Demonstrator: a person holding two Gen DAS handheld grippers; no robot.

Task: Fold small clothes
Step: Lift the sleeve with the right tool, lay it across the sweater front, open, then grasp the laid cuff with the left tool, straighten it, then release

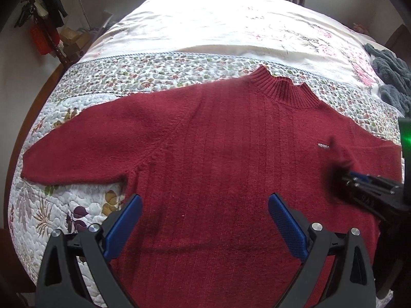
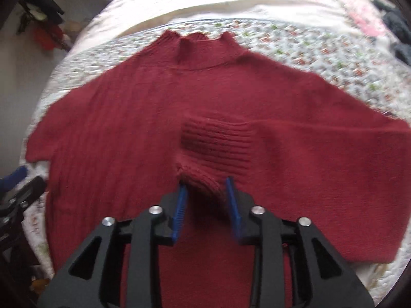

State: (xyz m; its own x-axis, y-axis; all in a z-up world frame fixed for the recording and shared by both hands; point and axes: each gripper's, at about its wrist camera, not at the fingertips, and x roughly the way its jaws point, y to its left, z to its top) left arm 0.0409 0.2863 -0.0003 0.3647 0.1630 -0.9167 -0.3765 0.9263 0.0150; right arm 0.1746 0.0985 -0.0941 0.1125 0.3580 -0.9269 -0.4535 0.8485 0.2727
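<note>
Broadly, bare quilt (image 1: 77,200) is seen lower left; the red sweater (image 1: 205,141) is spread flat, its cuff (image 2: 215,143) clamped by the right gripper (image 2: 206,187), the left gripper (image 1: 205,205) held released

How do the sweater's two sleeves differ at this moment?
The left sleeve lies spread out flat on the quilt, away from the body; the right sleeve is folded across the sweater chest. The left sleeve is untouched, with the left gripper open over the hem; the right sleeve's ribbed cuff sits between the right gripper jaws. Both are dark red knit.
</note>
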